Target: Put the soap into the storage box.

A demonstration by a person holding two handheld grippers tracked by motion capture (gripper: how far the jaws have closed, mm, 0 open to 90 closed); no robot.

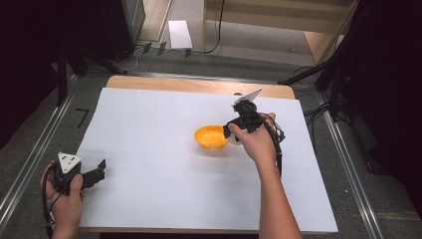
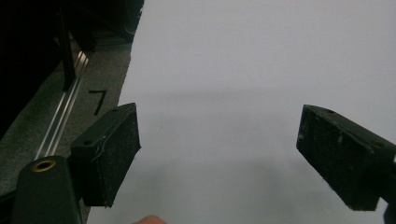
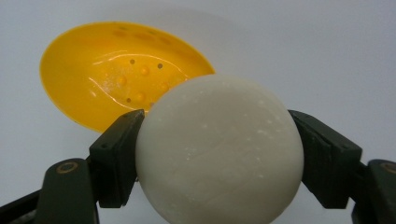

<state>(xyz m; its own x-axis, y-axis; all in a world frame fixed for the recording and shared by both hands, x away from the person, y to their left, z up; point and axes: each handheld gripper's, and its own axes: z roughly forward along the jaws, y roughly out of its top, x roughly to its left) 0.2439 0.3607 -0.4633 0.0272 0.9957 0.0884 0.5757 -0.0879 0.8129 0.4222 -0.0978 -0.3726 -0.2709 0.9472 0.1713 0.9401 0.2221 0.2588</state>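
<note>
An orange oval dish (image 1: 211, 138) with small holes in its bottom lies on the white sheet (image 1: 164, 129), right of centre. My right gripper (image 1: 233, 138) hovers at the dish's right rim, shut on a round white bar of soap (image 3: 219, 151). In the right gripper view the soap sits between both black jaws, with the orange dish (image 3: 116, 74) just beyond it. My left gripper (image 1: 102, 169) rests near the sheet's front left corner. Its pads (image 2: 112, 154) stand wide apart over bare white sheet, holding nothing.
The white sheet covers a wooden table (image 1: 199, 85) with metal rails (image 1: 35, 154) along its sides. Black stands (image 1: 69, 55) and cables (image 1: 318, 109) sit on the floor around it. A "7" mark (image 2: 97, 100) shows on the grey floor left of the sheet.
</note>
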